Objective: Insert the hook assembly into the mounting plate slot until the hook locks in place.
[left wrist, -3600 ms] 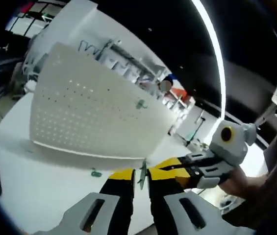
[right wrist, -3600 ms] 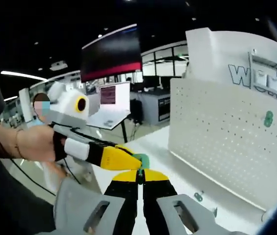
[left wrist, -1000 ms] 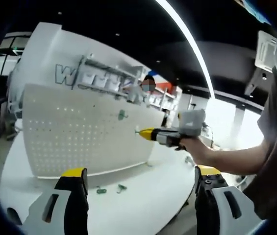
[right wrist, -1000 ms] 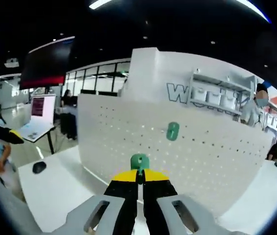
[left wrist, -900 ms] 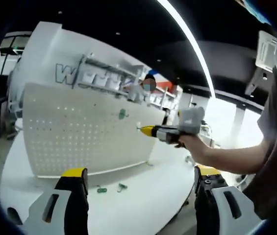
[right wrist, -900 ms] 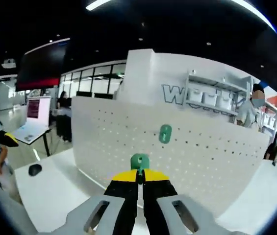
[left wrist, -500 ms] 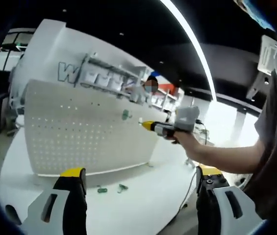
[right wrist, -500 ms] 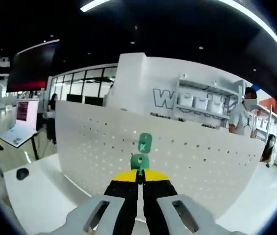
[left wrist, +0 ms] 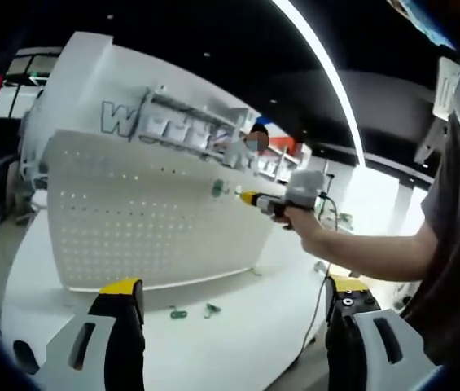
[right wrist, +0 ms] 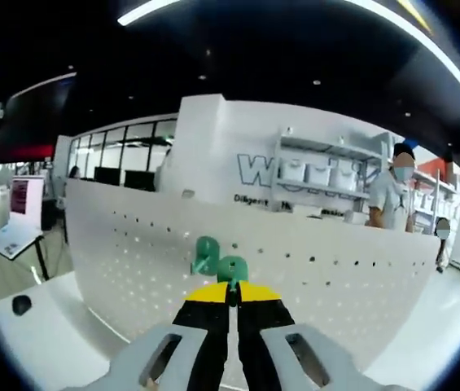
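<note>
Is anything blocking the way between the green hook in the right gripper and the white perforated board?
Nothing visible does. The right gripper holds the green plastic hook facing the white perforated board, with another green hook already mounted just beside its path.

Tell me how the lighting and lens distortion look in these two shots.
Left gripper view: a ceiling light strip glares brightly, and the pegboard bows from fisheye. Right gripper view: dim ceiling, evenly lit pegboard that curves, with soft focus on the green hook.
</note>
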Tool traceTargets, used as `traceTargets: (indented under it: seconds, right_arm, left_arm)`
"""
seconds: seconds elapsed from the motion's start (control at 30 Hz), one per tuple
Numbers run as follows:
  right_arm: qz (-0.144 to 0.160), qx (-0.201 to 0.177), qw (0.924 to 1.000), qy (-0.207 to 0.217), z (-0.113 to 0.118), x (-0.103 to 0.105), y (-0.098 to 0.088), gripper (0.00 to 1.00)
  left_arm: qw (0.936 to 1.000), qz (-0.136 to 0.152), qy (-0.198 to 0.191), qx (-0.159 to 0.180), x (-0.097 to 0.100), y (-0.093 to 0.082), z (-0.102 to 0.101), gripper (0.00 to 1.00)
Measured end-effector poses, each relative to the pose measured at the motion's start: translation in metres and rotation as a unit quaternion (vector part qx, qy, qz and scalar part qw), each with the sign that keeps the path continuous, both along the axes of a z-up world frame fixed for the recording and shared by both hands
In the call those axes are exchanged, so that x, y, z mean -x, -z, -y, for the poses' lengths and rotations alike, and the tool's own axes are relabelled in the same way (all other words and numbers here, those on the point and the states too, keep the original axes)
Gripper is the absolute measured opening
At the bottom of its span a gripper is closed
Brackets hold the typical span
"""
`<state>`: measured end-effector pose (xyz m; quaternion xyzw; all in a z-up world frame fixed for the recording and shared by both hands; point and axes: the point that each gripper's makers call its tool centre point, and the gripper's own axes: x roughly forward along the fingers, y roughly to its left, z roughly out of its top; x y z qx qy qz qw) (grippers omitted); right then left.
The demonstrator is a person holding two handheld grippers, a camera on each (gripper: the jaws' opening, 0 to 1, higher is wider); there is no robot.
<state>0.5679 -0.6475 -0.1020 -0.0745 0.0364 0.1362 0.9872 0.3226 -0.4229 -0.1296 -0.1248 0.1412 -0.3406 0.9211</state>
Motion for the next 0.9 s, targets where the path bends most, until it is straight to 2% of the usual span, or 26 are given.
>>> traceTargets:
  seconds: [0.27,0.43,0.9]
  right_arm:
    - [0.015,-0.019,0.9995,0.019,0.008,-0.017,-0.011,0.00]
    - [0.017,-0.024,0.9992,0.026,0.012,-0.025,-0.011,0.00]
    - [0.015,-0.044,0.9978,0.048,0.018,-0.030,-0.002,0.00]
  left_arm:
    - [1.0000,-0.003,-0.008,0.001,-0.004,0.003,-0.003,0.93]
    - [0.9999,-0.005,-0.012,0.001,-0.005,0.005,-0.006,0.93]
    - [0.9999,-0.009,-0.015,0.001,-0.009,0.008,-0.008,0.92]
